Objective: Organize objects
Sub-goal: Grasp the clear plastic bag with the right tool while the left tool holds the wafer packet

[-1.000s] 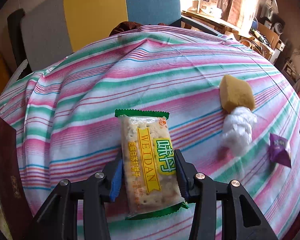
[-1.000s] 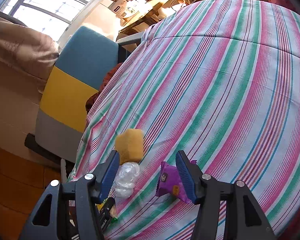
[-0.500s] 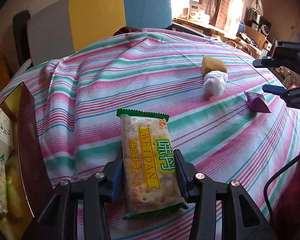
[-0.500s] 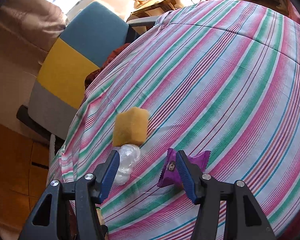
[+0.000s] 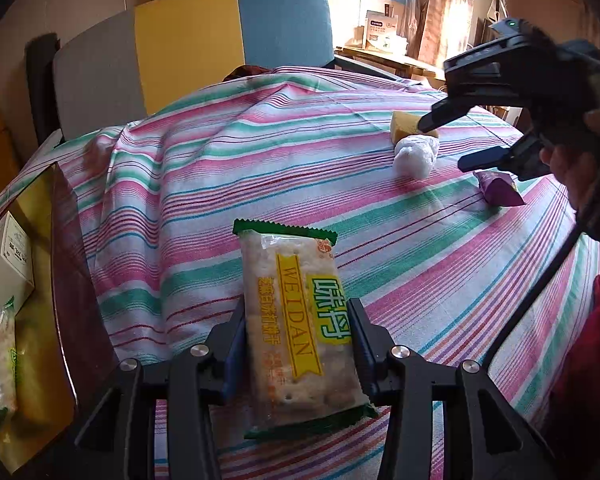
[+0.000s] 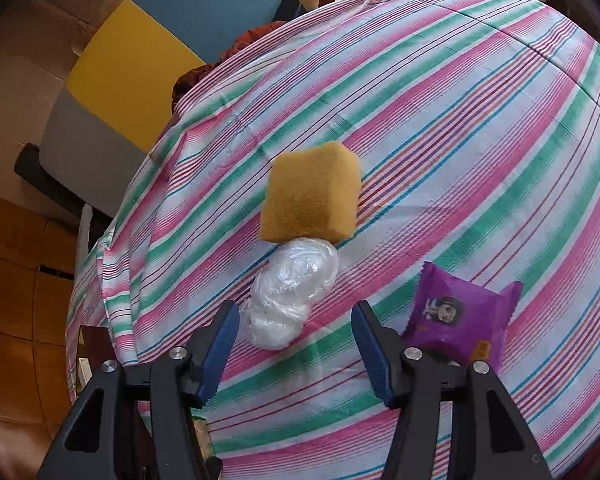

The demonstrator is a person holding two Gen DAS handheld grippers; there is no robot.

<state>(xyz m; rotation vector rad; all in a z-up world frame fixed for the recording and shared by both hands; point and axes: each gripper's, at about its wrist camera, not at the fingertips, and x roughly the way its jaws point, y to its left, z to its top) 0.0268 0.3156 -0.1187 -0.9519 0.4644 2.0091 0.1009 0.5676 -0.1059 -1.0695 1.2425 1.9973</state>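
My left gripper [image 5: 296, 332] is shut on a green-edged cracker packet [image 5: 296, 320], held above the striped tablecloth [image 5: 220, 184]. My right gripper [image 6: 295, 312] stands open, its blue pads on either side of the near end of a crumpled clear plastic wad [image 6: 296, 284], not pressing it. A yellow sponge [image 6: 312, 196] lies just beyond, touching the wad. To the right of the right finger lies a purple snack packet [image 6: 460, 316]. In the left wrist view the right gripper [image 5: 446, 144] hovers over the wad [image 5: 416, 156] and sponge [image 5: 404, 124], with the purple packet [image 5: 498, 188] beside it.
A dark red box [image 5: 72, 280] with a yellow inside stands at the table's left edge, holding a white carton [image 5: 8, 256] and wrapped snacks. A grey, yellow and blue chair [image 5: 204, 40] stands behind the table. A cable and a red sleeve [image 5: 588, 360] are at the right.
The left gripper carried the cracker packet leftward, bringing the box into view. The right gripper shifted from the purple packet to over the plastic wad and came nearer the table.
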